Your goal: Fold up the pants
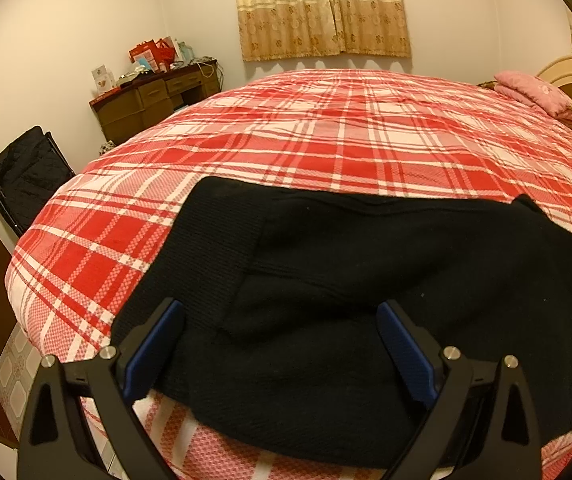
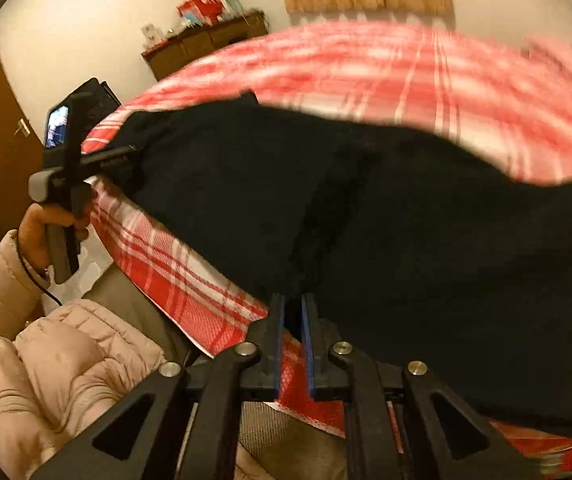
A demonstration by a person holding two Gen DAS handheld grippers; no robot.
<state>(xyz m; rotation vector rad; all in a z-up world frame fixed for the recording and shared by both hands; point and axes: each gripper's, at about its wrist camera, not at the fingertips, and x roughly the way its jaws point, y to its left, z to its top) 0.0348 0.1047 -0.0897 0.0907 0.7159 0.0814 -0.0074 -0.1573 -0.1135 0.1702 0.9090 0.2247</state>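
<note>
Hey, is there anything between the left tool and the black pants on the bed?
Nothing visible. The left tool stands open, its blue-padded fingers straddling the black knit pants on the red plaid bedspread. The cloth lies right between them. The right tool is shut at the pants' near edge.

Black pants (image 1: 365, 280) lie on red plaid bedspread (image 1: 325, 140) near bed's edge. Left gripper (image 1: 282, 320) w/ jaws wide apart over the fabric, blue pads (image 1: 401, 352) not pressing.
</note>
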